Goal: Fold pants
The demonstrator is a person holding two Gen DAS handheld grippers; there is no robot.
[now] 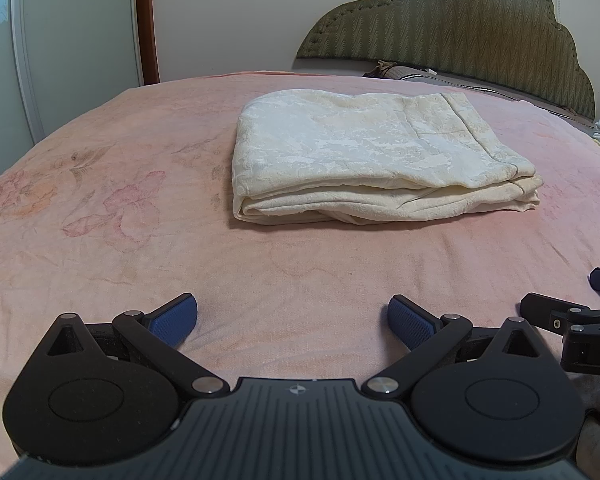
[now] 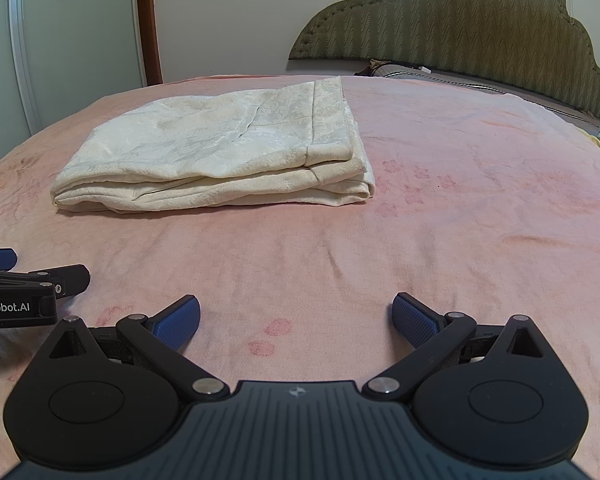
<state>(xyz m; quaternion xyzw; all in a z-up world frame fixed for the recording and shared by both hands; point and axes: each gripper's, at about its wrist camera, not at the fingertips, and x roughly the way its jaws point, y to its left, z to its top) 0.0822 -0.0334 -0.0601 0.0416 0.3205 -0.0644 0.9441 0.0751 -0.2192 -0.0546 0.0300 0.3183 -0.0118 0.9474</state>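
Pants [image 1: 364,152] lay folded on the bed [image 1: 100,208]. Left gripper [image 1: 293,322] and right gripper [image 2: 296,320] were both wide apart, holding nothing, clear of the fabric.

Bed [image 1: 340,264] under pink floral blanket [image 2: 440,240], folded cream pants [image 1: 364,160] lying on it

White lettering reading "enRobot.AI", its start cut off by the frame edge, sits on the black body of the left gripper [image 2: 18,306], seen just left of the right gripper's own blue-padded fingers. From the other camera, the black body of the right gripper [image 1: 596,356] shows only "DA", the rest cut off.
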